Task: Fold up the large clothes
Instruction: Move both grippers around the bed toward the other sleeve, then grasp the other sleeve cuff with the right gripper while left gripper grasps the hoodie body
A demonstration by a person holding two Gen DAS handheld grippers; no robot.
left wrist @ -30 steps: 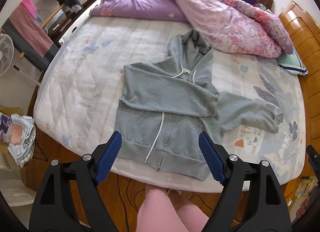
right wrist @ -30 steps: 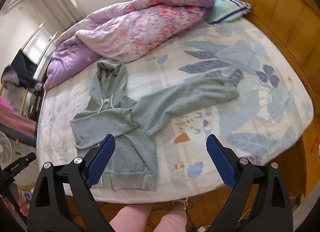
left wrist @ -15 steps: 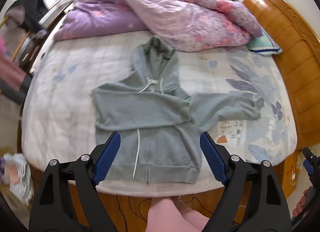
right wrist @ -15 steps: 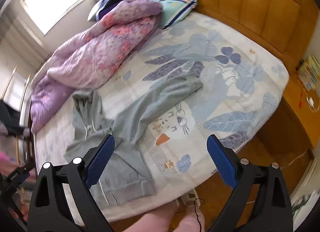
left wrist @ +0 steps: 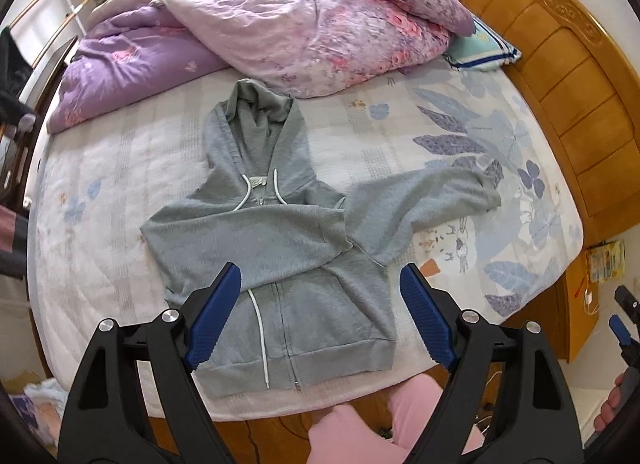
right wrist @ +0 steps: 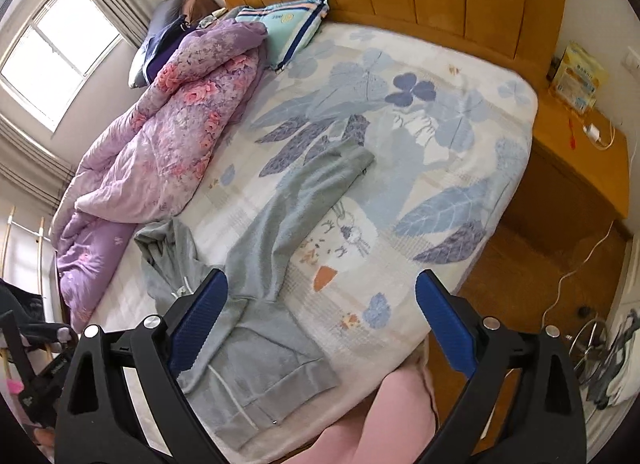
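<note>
Your left gripper [left wrist: 320, 316] hangs above the near edge of the bed with its blue jaws spread wide and nothing between them; your right gripper [right wrist: 322, 328] is equally wide apart and empty. Directly beyond the left jaws lies the grey hoodie [left wrist: 272, 256], flat and zipped, hem nearest you, hood [left wrist: 256, 119] farthest. One sleeve is folded across the chest; the other sleeve [left wrist: 420, 203] stretches out towards the right gripper's side. Farther off, a purple floral quilt [left wrist: 288, 27] is heaped beyond the hood, on the leaf-printed bed sheet [left wrist: 480, 135]
</note>
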